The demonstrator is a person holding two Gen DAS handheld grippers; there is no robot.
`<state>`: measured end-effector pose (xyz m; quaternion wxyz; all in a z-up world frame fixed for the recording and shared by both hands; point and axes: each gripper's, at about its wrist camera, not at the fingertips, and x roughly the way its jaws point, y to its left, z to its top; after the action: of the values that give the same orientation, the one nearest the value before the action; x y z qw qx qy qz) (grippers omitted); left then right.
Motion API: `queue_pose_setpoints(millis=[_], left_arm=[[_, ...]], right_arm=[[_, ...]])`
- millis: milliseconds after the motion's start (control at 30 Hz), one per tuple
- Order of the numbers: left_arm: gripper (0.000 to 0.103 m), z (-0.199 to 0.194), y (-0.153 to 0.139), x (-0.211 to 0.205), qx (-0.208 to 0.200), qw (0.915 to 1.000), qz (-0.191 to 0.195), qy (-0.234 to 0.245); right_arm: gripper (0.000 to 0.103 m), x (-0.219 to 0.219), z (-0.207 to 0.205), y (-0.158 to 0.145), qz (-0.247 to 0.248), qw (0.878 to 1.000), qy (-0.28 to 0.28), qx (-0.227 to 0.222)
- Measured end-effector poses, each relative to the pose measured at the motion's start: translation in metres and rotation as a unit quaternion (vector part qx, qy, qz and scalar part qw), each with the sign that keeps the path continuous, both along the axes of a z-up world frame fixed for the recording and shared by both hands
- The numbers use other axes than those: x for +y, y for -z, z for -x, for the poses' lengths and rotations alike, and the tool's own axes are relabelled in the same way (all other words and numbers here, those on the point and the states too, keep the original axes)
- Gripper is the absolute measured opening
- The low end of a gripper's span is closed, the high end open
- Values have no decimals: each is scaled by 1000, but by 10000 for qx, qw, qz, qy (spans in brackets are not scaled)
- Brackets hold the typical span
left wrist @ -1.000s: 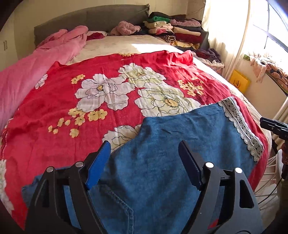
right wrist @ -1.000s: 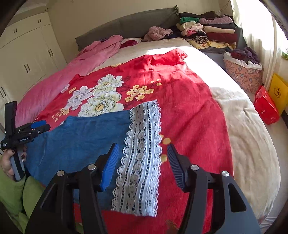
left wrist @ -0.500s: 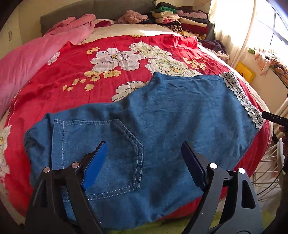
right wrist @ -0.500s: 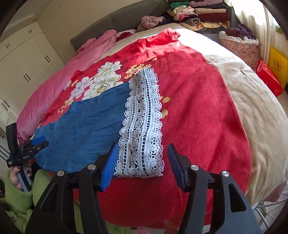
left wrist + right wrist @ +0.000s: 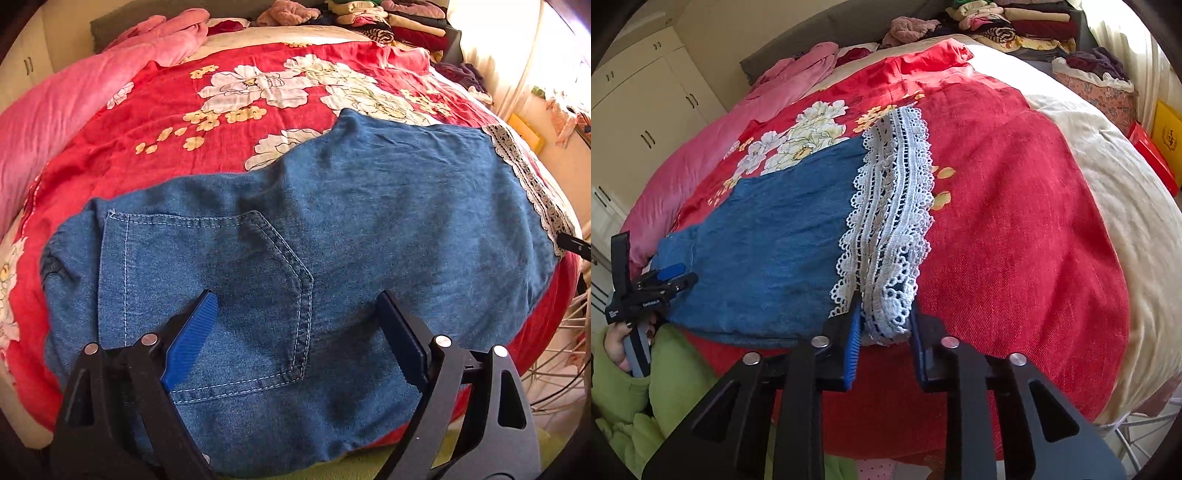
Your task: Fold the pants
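Nearest, right gripper point(image 5: 882, 332) nipped on the white lace hem point(image 5: 890, 221) of the blue denim pants point(image 5: 332, 236), left gripper point(image 5: 295, 332) opening wide above the back pocket point(image 5: 207, 291), nothing pinched; beyond, pants apparently flat on the red floral bedspread point(image 5: 147, 147), cross-fold still undone.

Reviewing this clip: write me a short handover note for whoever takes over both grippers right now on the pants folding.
Right gripper: shut on the lace hem at the near edge of the bed.
Left gripper: fingers wide and opening, above the back pocket at the waist end; nothing gripped.
Pants: denim, lying sideways on the red flowered bedspread, waist on the left, hem on the right.
Done: laid out fairly flat, hem grasped.
Left: probably grasp the waist end, then fold. No fold is made yet.
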<state>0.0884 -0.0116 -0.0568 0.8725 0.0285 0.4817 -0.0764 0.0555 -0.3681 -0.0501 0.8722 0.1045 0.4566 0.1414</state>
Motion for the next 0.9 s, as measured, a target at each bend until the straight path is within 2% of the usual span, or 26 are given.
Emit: queue_pose_setpoints(millis=[67, 233, 400, 500, 700, 900], left_arm=[[80, 0, -1, 3, -8, 10000, 20, -45], [80, 0, -2, 9, -12, 9999, 120, -96], [80, 0, -2, 14, -15, 9996, 240, -124], [80, 2, -4, 15, -64, 9995, 290, -110], [80, 9, -20, 23, -318, 9991, 217, -201], [81, 15, -45, 35, -691, 9968, 168, -363]], right_arm=[[14, -3, 4, -2, 182, 9998, 33, -22], [14, -2, 15, -1, 286, 9996, -23, 16], [23, -9, 11, 1, 77, 9998, 127, 155], [35, -14, 14, -13, 191, 9995, 236, -11], [43, -26, 21, -46, 320, 9971, 469, -504], [52, -7, 24, -67, 433, 9945, 266, -916]])
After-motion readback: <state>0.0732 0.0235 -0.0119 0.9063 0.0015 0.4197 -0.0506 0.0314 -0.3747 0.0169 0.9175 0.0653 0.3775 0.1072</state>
